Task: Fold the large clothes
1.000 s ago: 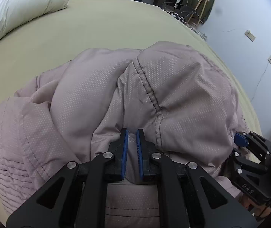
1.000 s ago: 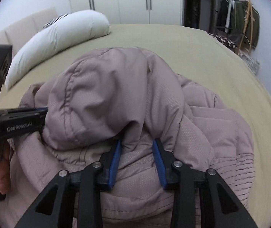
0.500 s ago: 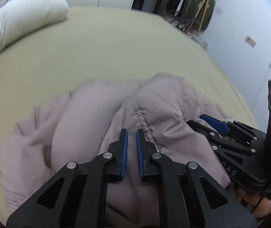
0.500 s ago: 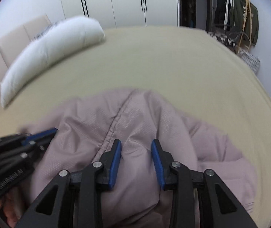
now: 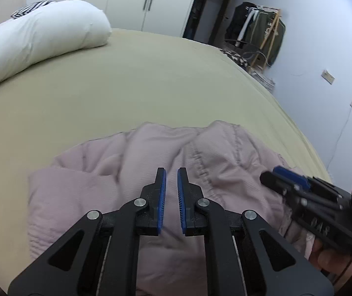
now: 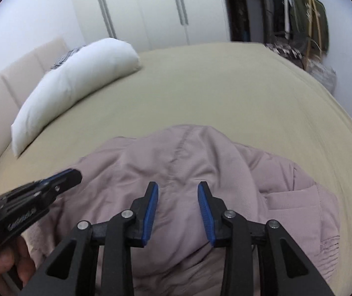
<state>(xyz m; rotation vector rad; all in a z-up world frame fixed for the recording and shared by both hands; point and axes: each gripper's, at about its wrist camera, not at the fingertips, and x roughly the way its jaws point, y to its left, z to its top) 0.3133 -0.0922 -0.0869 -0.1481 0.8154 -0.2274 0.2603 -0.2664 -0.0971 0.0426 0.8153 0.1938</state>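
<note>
Pink jacket (image 5: pixel 151 197) bunched just under both sets of fingers. Left gripper (image 5: pixel 171 192) nearly pressed together, right gripper (image 6: pixel 178 209) spread, neither pinching. Side lettering too blurred.

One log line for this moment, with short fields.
left hand-held gripper: open, empty | right hand-held gripper: open, empty | pink jacket: bunched on bed

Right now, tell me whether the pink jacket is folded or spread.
Neither: the pink jacket lies in a rumpled, bunched heap on the bed, no neat fold.
</note>
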